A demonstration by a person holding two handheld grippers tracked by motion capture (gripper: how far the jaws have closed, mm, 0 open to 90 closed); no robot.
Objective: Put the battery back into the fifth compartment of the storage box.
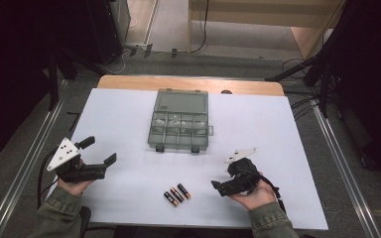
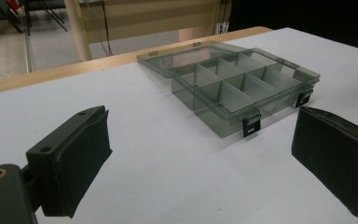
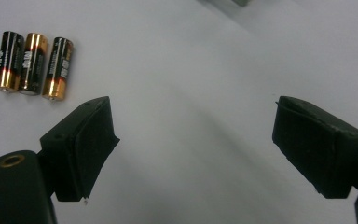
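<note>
Three black-and-gold cylindrical batteries (image 1: pixel 177 191): side by side near desk (image 1: pixel 129 124) front edge, bare surface around | right tool (image 1: pixel 217 185): jaws wide, empty, beside batteries | left tool (image 1: pixel 99 149): wide, empty | smoky clear plastic compartment box (image 1: pixel 179 121): lid open, mid-desk

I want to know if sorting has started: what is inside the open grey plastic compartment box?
The translucent grey plastic compartment box shows bare dividers and empty cells from the left gripper view. In the high view its back cells show pale glare, so small contents there cannot be ruled out.
</note>
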